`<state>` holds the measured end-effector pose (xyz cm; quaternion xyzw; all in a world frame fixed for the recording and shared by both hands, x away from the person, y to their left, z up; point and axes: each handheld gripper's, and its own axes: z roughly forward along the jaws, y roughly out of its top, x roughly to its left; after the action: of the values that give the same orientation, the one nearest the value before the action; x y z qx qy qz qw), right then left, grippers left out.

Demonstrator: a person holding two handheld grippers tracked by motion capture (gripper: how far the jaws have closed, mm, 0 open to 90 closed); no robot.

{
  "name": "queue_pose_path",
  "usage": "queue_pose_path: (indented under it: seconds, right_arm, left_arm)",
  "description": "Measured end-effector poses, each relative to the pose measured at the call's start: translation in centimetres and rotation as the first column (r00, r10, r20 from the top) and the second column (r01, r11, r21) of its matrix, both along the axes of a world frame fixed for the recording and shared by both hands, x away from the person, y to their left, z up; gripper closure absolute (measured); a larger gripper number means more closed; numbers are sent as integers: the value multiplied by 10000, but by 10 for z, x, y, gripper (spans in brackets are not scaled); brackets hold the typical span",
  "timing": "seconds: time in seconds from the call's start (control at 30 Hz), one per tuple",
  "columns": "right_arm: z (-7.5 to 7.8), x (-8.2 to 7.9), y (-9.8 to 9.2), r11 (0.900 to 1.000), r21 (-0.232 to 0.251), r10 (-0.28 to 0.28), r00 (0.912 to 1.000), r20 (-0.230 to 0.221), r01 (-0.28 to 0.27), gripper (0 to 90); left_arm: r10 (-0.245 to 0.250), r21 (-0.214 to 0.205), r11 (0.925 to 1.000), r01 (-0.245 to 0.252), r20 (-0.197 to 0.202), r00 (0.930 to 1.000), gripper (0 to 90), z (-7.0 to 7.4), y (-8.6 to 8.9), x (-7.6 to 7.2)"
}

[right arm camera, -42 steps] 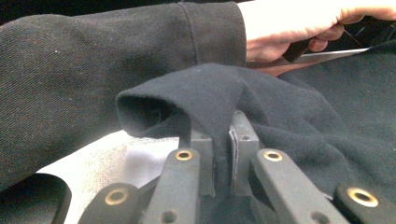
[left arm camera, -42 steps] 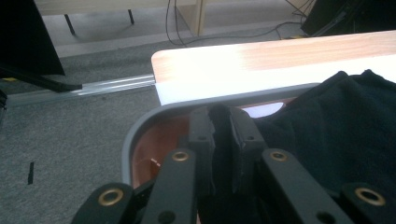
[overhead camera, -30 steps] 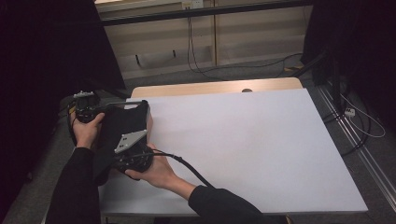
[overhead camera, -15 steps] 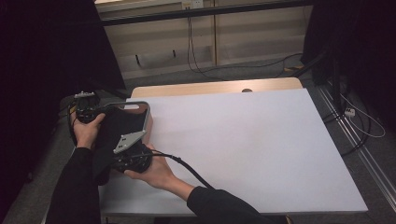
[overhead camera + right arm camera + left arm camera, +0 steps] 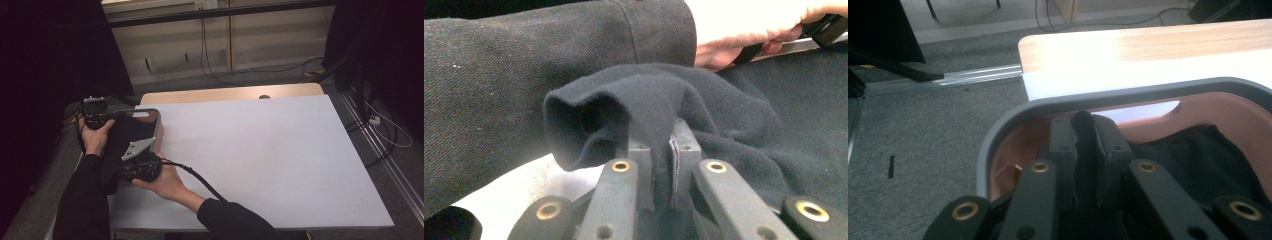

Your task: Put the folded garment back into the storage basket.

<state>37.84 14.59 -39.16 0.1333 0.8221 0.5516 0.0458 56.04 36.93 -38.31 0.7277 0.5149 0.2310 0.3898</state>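
Observation:
A black cloth [image 5: 127, 132] lies in a grey-rimmed tray [image 5: 157, 125] with a pinkish inside, at the table's left edge. My left gripper [image 5: 114, 116] is at the tray's far left corner. In the left gripper view, my left gripper [image 5: 1083, 125] is shut on a fold of the cloth [image 5: 1208, 155], with the tray's rim [image 5: 1128, 95] just beyond. My right gripper [image 5: 122, 159] is at the tray's near side. In the right gripper view, my right gripper [image 5: 659, 135] is shut on a bunched edge of the cloth [image 5: 744, 115], beside a dark sleeve [image 5: 499, 75].
A white sheet [image 5: 260, 150] covers most of the wooden table [image 5: 225, 94]. A black cable [image 5: 200, 177] trails from the right gripper across the sheet's near left corner. Grey floor with cables and a metal rail [image 5: 380, 150] lies around the table.
The cloth's far edge has dropped back from the tray's far side, and the grey rim and handle slot now show. Both hands stay nearly where they were.

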Motion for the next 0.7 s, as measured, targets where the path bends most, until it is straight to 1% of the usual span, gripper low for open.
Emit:
queue_pose_path:
  seconds: [0.17, 0.23, 0.27, 0.33, 0.37, 0.4, 0.43, 0.47, 0.5, 0.53, 0.6, 0.67, 0.7]
  right_arm:
    - [1, 3, 1, 9999, -28, -120, 9999, -12, 119, 834]
    - [2, 5, 3, 9999, -21, -170, 9999, -6, 170, 834]
    - [2, 6, 4, 9998, -9, -187, 9998, -25, 187, 834]
    - [2, 8, 6, 9997, -18, -252, 9997, -59, 252, 834]
    - [1, 9, 6, 9995, 0, -300, 9995, -89, 300, 834]
    - [1, 10, 7, 9995, 7, -315, 9995, -103, 315, 834]
    - [1, 11, 8, 9994, -14, -353, 9993, -113, 353, 834]
    - [1, 12, 9, 9992, -82, -401, 9992, -78, 400, 833]
    - [1, 12, 10, 9989, -93, -464, 9989, -84, 463, 834]
    - [1, 13, 11, 9987, -102, -510, 9986, -112, 509, 834]
    - [1, 15, 12, 9984, -114, -559, 9984, -110, 557, 834]
    - [0, 15, 13, 9981, -152, -593, 9982, -109, 591, 833]
    - [0, 15, 13, 9979, -155, -625, 9980, -93, 624, 833]
  left_arm:
    - [51, -21, 10000, -51, -42, 10000, 804, 0, 1, 3]
    - [193, -67, 9998, -193, -24, 9998, 788, 1, 2, 3]
    - [268, -72, 9996, -268, 23, 9996, 773, 1, 3, 3]
    - [215, -159, 9997, -211, 219, 9995, 769, 2, 2, 2]
    - [167, -117, 9998, -164, 242, 9996, 748, 2, 2, 2]
    - [272, -83, 9996, -270, 316, 9991, 705, 2, 2, 1]
    - [374, -145, 9992, -368, 407, 9985, 645, 2, 2, -1]
    - [392, -204, 9991, -384, 412, 9984, 615, 2, 3, -2]
    - [419, -287, 9988, -407, 434, 9982, 607, 2, 5, -3]
    - [456, -391, 9983, -439, 447, 9980, 573, 3, 6, -4]
    - [469, -368, 9983, -450, 523, 9975, 501, 6, 7, -7]
    - [299, -386, 9989, -279, 518, 9982, 472, 9, 7, -9]
    - [339, -369, 9988, -318, 582, 9977, 459, 11, 7, -11]
